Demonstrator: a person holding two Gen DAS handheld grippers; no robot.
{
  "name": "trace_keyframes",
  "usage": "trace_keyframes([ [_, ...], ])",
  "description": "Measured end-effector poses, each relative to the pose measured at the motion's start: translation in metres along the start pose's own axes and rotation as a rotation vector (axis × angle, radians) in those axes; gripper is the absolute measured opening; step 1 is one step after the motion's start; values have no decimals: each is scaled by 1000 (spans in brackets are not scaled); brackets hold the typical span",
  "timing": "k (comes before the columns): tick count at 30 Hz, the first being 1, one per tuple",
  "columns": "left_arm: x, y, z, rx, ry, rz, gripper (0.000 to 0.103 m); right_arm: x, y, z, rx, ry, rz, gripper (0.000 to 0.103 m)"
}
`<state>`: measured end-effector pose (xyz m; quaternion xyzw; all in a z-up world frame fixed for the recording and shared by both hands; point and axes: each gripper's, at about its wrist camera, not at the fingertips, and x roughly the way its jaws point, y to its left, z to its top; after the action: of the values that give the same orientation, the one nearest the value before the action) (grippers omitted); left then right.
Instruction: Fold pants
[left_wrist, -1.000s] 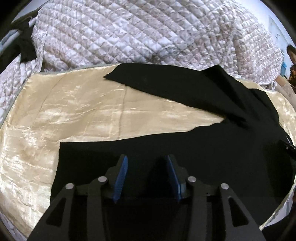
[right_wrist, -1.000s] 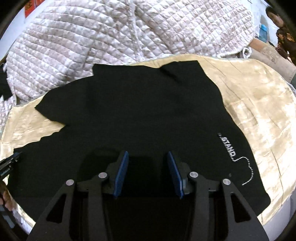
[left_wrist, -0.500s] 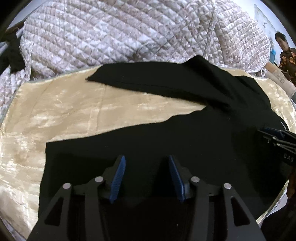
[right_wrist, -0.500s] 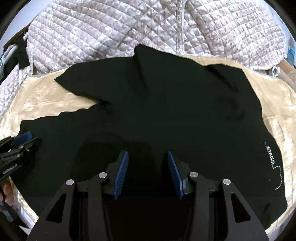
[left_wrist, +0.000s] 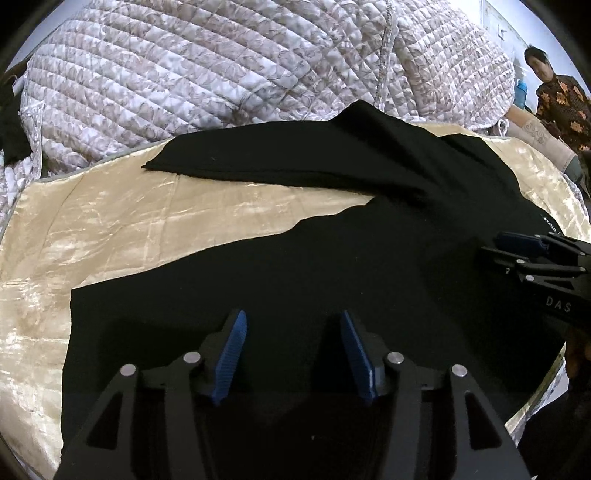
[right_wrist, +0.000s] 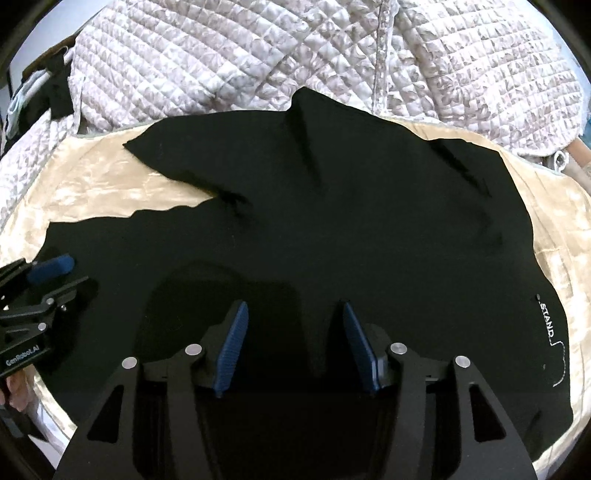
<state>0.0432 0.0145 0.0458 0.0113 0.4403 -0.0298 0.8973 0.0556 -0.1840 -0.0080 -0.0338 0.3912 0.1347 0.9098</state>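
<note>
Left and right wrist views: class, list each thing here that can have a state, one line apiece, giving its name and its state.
Black pants: spread out on the cloth, legs apart, not yet folded, creased near the far edge.
Gold cloth: laid flat under the pants, wrinkled.
Quilted blanket: heaped behind the cloth.
Left gripper: open, jaws just widened, nothing pinched.
Right gripper: open, jaws just widened, nothing pinched.

item: black soft-fabric pants (left_wrist: 332, 266) (right_wrist: 351, 221)
state: unfolded, wrinkled, legs splayed apart
marking: white "STAND" lettering near one edge
place: flat on shiny beige cloth
</note>
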Motion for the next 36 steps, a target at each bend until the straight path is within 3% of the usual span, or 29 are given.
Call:
trace_keyframes([
  [11, 3, 5, 3, -8, 11, 3, 57, -7, -12, -1, 25, -6, -13, 54],
  [18, 14, 23, 23, -26, 60, -7, 57, -11, -36, 11, 71, 21, -3, 54],
  [25, 30, 37, 76, 12, 38, -34, 57, -10, -62, 53, 49, -3, 51, 63],
  [30, 53, 46, 121, 27, 13, -62, 57, 13, -73, 91, -57, 10, 72, 64],
  [36, 102, 51, 169, 68, 1, -72, 66, 50, -95, 140, -120, 3, 99, 65],
])
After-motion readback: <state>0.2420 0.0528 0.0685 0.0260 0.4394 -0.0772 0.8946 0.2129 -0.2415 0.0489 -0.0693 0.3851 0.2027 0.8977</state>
